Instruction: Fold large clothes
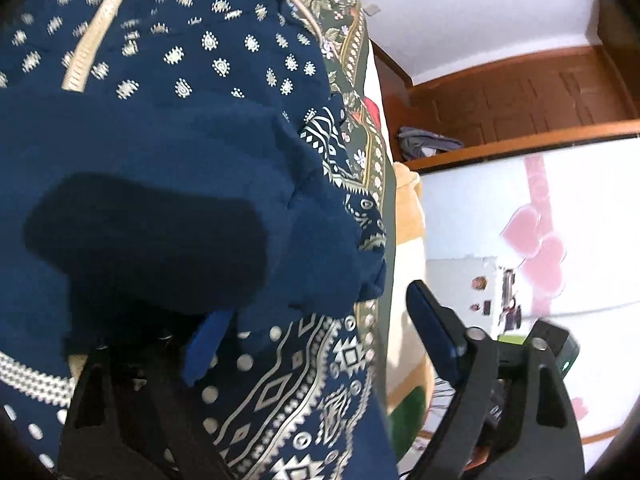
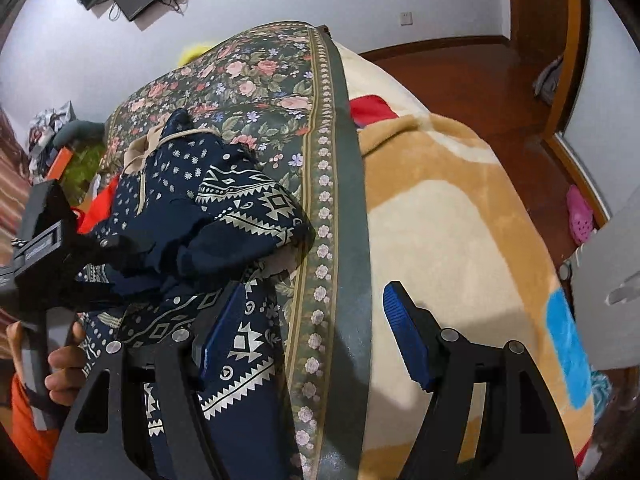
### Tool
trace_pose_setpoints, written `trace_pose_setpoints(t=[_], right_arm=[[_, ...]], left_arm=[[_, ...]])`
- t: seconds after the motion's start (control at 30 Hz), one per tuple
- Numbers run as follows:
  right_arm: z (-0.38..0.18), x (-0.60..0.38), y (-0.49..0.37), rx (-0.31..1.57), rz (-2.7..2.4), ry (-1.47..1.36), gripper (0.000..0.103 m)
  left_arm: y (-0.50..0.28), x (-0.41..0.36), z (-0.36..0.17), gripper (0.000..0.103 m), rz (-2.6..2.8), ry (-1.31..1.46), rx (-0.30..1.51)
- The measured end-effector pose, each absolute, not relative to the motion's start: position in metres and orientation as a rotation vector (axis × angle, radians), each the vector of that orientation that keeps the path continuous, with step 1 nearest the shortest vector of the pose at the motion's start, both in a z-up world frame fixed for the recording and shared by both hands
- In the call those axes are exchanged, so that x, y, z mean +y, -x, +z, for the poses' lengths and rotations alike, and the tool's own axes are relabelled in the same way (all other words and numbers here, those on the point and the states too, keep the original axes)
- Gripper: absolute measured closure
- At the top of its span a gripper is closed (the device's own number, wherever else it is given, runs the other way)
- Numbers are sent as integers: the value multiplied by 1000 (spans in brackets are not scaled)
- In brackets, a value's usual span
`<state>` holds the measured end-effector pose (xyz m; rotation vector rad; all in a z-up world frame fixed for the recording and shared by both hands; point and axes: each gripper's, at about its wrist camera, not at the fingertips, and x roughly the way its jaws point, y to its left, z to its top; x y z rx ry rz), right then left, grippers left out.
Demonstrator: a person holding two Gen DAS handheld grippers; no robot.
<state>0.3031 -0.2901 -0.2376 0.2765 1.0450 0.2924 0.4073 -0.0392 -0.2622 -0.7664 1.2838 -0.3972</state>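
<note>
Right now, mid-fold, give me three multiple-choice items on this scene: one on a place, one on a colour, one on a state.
1. What does the navy patterned garment lie on?
A. the wooden floor
B. the dark green floral bedspread
C. a chair

2. What colour are the pads on the right gripper fingers?
A. blue
B. yellow
C. white

3. How do the right gripper's fingers stand?
A. shut on nothing
B. clamped on the tan blanket
C. apart, the left finger against the garment

Answers:
1. B, floral cloth shows around and beneath the garment.
2. A, both pads are plainly blue.
3. C, a wide gap shows bedspread edge between them.
</note>
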Motion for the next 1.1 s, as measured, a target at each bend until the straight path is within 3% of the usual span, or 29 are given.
trace_pose_setpoints(t=[0.07,0.17,0.23,0.53,0.7,1.0,1.1], right_arm=[[-241,-294,-303,1050,288,-300,35],[-245,-299,-300,1059,280,-321,35],[-247,-301,-299,1064,276,-326,35],[-238,-301,-294,1049,272,-297,35],[-232,-289,-295,1034,284,-292,35],[-225,-244,-298,1029,353,-219,35],[-223,-240,-295,1022,365,-208,35]], left_arm=[[-412,-42,-265,51,-385,761,1292],[-414,-47,-267,83,-385,722,1297],[-412,-51,-265,90,-392,694,1288],[-373,-76,-188,95,-530,252,1181],[-346,-52,-156,100,-571,180,1151],[-325,-15,-170,100,-506,228,1186],[-330,-19,-177,88,-475,198,1200]])
